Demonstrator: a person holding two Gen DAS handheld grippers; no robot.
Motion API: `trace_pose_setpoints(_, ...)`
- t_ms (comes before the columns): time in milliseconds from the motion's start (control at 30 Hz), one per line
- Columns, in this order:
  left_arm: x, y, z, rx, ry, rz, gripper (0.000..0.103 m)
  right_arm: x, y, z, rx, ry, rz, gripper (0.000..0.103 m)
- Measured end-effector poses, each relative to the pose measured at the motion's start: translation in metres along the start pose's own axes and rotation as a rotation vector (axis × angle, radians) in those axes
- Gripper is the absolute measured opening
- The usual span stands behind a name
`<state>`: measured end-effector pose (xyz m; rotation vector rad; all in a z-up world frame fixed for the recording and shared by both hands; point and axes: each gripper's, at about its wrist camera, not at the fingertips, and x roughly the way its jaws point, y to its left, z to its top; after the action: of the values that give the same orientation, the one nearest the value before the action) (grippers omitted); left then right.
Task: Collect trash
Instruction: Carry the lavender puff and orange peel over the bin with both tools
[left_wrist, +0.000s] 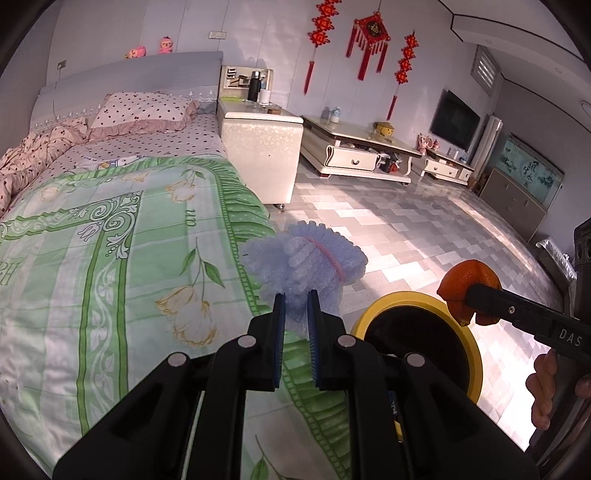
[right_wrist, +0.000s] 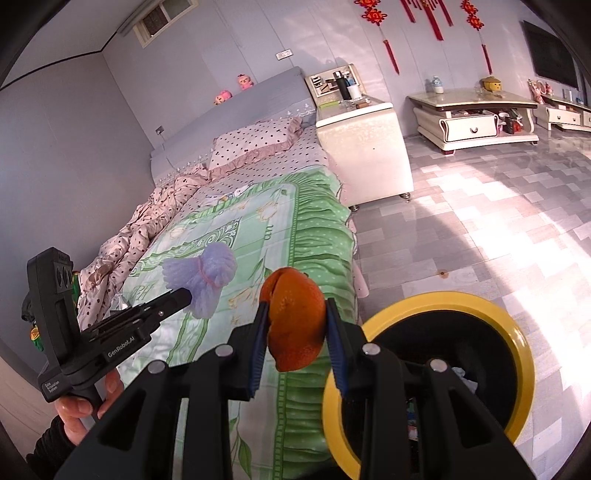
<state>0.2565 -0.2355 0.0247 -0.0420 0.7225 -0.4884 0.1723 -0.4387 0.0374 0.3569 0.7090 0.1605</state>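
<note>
My left gripper (left_wrist: 296, 295) is shut on a pale blue foam fruit net (left_wrist: 303, 258) with a pink band, held over the bed's right edge; the net (right_wrist: 203, 275) and that gripper (right_wrist: 186, 295) also show at the left of the right wrist view. My right gripper (right_wrist: 295, 306) is shut on a piece of orange peel (right_wrist: 295, 321), which appears at the right of the left wrist view as peel (left_wrist: 465, 288) in the black fingers (left_wrist: 491, 301). A yellow-rimmed bin (right_wrist: 517, 332) with a black liner stands on the floor beside the bed, low and right of both grippers; its rim (left_wrist: 469, 339) sits between them.
The bed with a green floral quilt (left_wrist: 110, 258) fills the left. A white nightstand (left_wrist: 262, 155) stands past its foot side, a low white TV cabinet (left_wrist: 358, 151) along the far wall. Grey tiled floor (right_wrist: 480, 221) lies to the right. A person's hand (right_wrist: 81, 402) grips the left handle.
</note>
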Motion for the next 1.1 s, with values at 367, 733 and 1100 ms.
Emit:
trace_pose_setpoints(367,0.057,-0.077,-0.015,0.061,0.089,-0.072,0.011,-0.013,-0.071,-0.010,0.106,-0.003,-0.089,0.029)
trace_pose_setpoints(733,0.113,-0.102,-0.047,0.084,0.178,-0.104,0.012,0.006,-0.122,-0.026,0.179,0.035,-0.148,0.029)
trace_pose_setpoints(1100,0.125,-0.098,-0.057,0.071,0.203,-0.127,0.033,0.014,-0.142,-0.032,0.234,0.058,-0.180,0.036)
